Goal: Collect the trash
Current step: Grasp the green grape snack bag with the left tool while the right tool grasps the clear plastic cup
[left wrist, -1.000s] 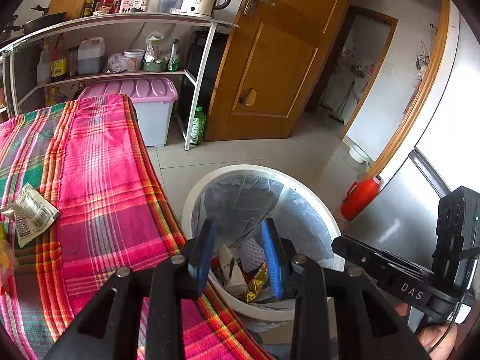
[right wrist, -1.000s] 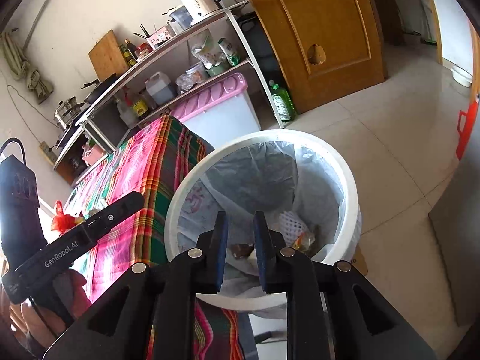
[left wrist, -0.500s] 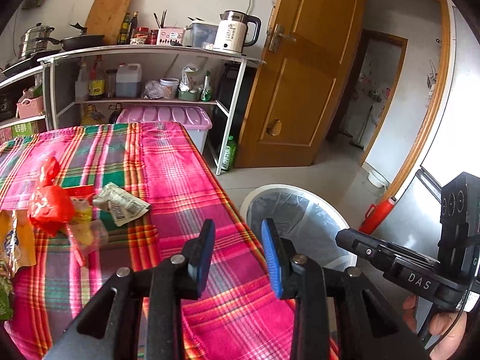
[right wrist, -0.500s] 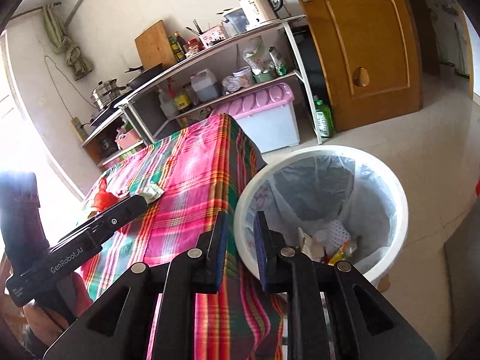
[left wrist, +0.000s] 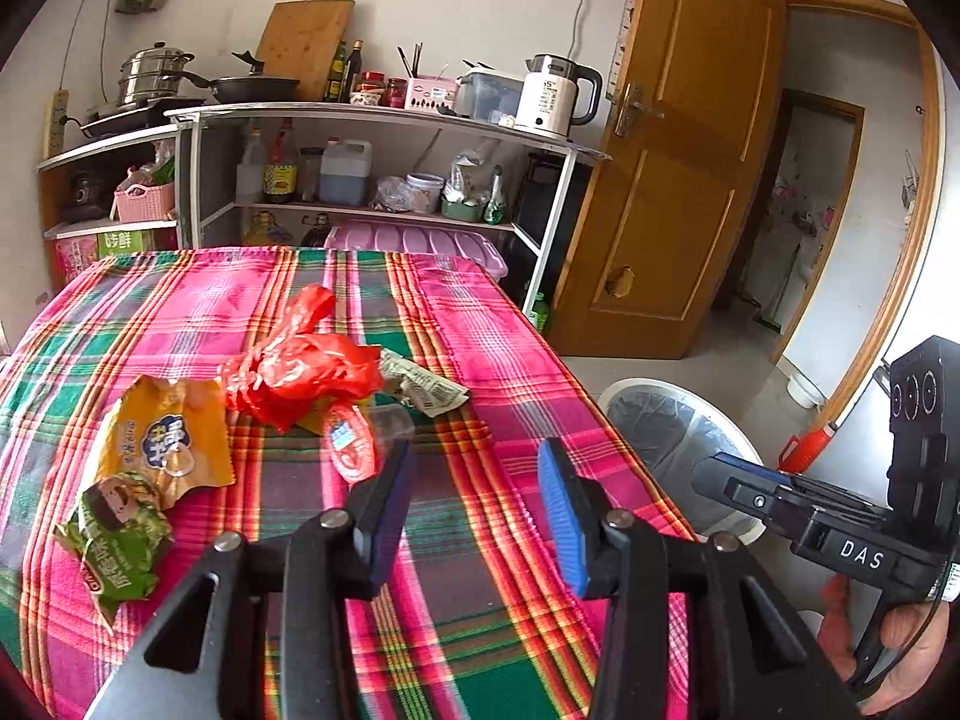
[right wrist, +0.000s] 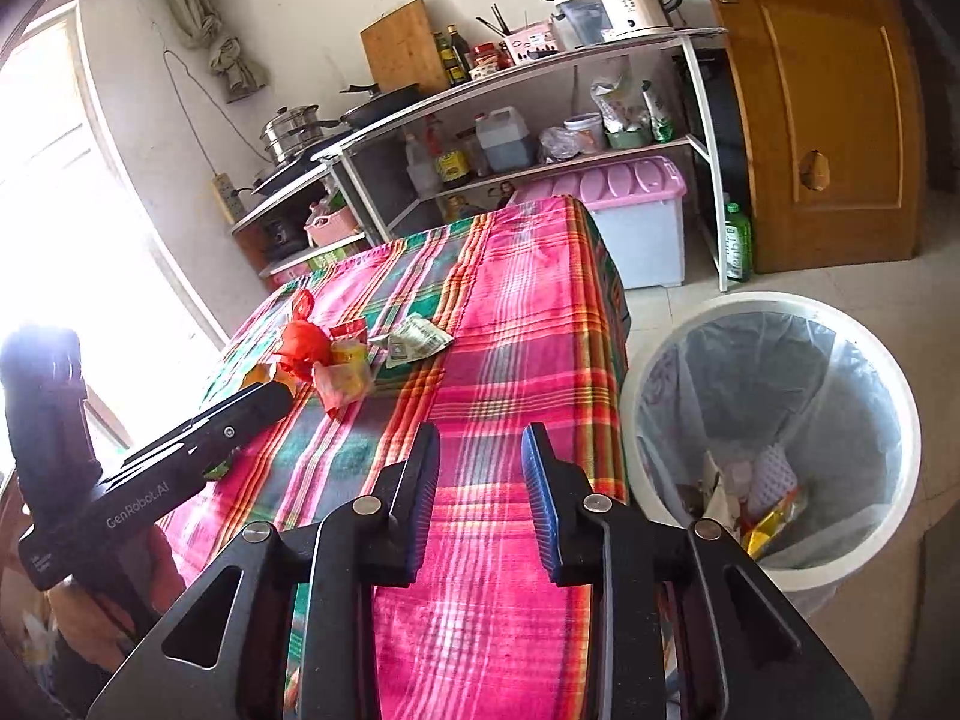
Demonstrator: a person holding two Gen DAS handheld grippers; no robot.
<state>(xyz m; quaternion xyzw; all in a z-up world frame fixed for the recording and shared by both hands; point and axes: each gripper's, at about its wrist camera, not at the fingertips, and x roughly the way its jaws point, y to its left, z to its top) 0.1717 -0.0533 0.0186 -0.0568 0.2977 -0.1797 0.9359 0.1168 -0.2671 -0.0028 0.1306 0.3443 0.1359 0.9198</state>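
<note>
Trash lies on the plaid-covered table (left wrist: 480, 348): a crumpled red plastic bag (left wrist: 300, 366), an orange snack wrapper (left wrist: 168, 438), a green wrapper (left wrist: 117, 534), a small red packet (left wrist: 351, 441) and a white paper wrapper (left wrist: 423, 384). My left gripper (left wrist: 474, 468) hovers over the cloth just right of this pile, its jaws opening with nothing between them. My right gripper (right wrist: 479, 450) hangs above the table's near end, jaws also opening and empty. The white lined trash bin (right wrist: 774, 408) stands on the floor right of the table, with several wrappers inside.
A metal shelf rack (left wrist: 372, 120) with pots, bottles and a kettle (left wrist: 555, 96) stands behind the table. A pink-lidded storage box (right wrist: 624, 210) sits under it. A wooden door (left wrist: 672, 180) is at the right. A hand (left wrist: 900, 648) holds the right gripper's handle.
Both grippers swung left from above the bin to over the table, and the trash pile came into view. Both pairs of jaws stand wider apart than before.
</note>
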